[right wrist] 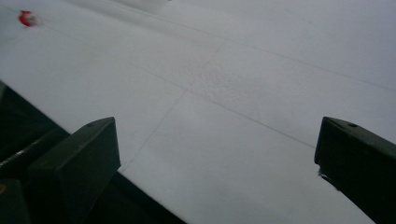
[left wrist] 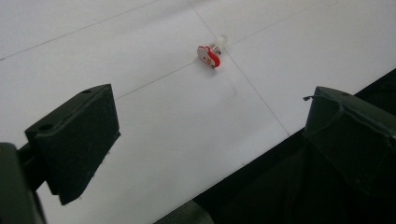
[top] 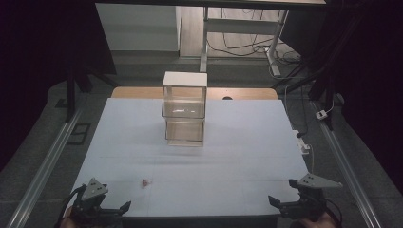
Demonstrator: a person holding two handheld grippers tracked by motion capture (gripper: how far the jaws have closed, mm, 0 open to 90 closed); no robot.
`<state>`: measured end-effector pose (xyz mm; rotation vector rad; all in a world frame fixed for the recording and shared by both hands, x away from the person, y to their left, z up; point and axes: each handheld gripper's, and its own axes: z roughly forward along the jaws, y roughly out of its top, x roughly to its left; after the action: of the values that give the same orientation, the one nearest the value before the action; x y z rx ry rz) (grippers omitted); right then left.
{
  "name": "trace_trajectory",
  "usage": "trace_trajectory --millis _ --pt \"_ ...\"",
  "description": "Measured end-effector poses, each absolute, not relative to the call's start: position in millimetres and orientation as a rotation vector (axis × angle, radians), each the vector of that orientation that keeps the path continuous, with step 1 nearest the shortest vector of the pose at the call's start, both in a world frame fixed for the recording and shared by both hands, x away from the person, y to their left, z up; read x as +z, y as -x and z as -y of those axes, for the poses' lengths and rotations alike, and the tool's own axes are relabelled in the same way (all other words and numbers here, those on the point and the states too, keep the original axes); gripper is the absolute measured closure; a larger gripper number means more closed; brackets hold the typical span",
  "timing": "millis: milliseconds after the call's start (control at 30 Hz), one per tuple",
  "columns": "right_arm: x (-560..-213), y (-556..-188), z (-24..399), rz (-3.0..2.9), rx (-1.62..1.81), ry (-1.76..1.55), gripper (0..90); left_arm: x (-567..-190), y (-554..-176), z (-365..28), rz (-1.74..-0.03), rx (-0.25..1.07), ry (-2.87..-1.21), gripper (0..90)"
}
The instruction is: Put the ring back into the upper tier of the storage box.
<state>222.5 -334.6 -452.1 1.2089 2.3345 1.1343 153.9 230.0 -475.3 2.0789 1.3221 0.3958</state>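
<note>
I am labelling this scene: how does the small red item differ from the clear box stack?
The red item is tiny and lies flat near the table's front edge, by the left gripper; the box stack is tall, upright and farther back. The item is red and white; the boxes are see-through with a white top. Both rest on the white table, untouched.

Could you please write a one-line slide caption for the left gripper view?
Open left gripper above the white table, aimed at a small red-and-white object lying ahead, untouched.
</note>
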Motion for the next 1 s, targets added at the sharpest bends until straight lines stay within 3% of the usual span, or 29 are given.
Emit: trace_trajectory --millis 1000 --pt "-454.0 -224.5 329.4 -2.449 1.115 -1.151 0.2 -474.4 -158.2 -235.5 -1.324 0.274 -2.036 0.0"
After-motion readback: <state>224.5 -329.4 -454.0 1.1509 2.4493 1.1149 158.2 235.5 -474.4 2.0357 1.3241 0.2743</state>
